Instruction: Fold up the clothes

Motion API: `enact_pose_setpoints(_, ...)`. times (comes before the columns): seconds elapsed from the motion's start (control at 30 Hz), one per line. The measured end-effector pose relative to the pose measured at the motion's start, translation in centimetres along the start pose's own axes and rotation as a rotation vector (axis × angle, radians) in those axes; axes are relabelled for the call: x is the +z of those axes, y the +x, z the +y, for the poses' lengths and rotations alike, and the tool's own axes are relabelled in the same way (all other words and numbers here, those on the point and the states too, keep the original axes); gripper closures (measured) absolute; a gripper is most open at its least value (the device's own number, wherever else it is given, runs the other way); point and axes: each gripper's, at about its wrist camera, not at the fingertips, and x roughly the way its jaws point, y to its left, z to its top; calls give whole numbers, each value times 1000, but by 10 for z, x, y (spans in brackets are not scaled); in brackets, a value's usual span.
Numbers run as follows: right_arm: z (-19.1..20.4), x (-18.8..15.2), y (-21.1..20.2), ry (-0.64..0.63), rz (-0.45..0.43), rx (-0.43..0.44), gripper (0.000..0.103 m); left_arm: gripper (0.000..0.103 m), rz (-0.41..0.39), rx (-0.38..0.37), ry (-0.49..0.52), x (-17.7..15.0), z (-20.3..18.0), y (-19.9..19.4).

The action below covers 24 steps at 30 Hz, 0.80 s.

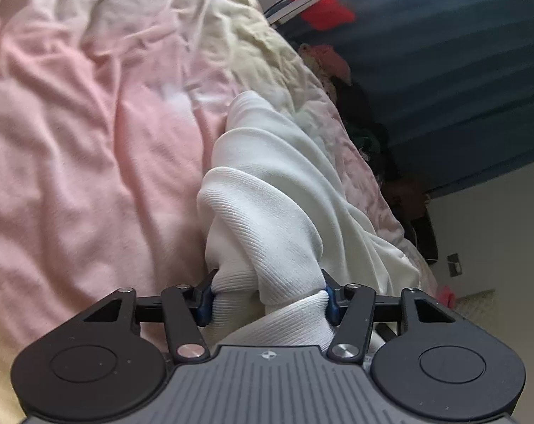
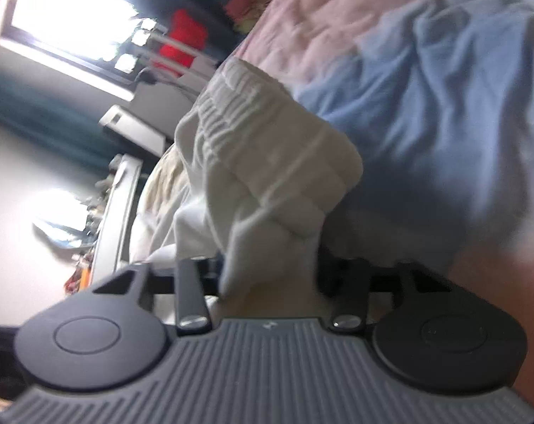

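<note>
Pink bedsheet [image 1: 90,162], white garment [image 1: 267,190], blue curtain [image 1: 461,70]

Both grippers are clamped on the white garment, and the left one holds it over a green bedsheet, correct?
Not quite: the bedsheet is pink, not green, as the left wrist view shows. The rest stands: the left gripper and the right gripper are each shut on the white garment.

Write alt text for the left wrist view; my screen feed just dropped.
The left gripper is shut on a bunched white ribbed garment, which trails away from it across a wrinkled pink sheet. To the right, past the bed's edge, hang a dark blue curtain and something red.
</note>
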Motion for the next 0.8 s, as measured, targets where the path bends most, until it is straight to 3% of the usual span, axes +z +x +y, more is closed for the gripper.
enact_pose_setpoints(0.17,20,-9,-20,5,-90,-26,69,57,-48,-35,16,0,-9,-13)
enact_pose_setpoints(0.27,27,-8,-43,-3,-114,-30,70,60,-53,-93,21,2,-26,-15)
enact_pose_setpoints(0.33,30,-2,-62,-18,-135,-44,70,61,-29,-124,18,1,-47,-7)
enact_pose_setpoints(0.43,29,28,-99,-37,-203,-71,70,62,2,-161,97,-6,-101,14)
enact_pose_setpoints(0.53,15,68,-138,-5,-278,-104,70,62,26,-197,141,-13,-162,50)
enact_pose_setpoints(0.7,-19,146,-191,49,-433,-181,70,62,106,-224,193,-24,-274,149)
enact_pose_setpoints(0.8,-50,184,-209,115,-533,-214,70,62,98,-216,250,-37,-328,199)
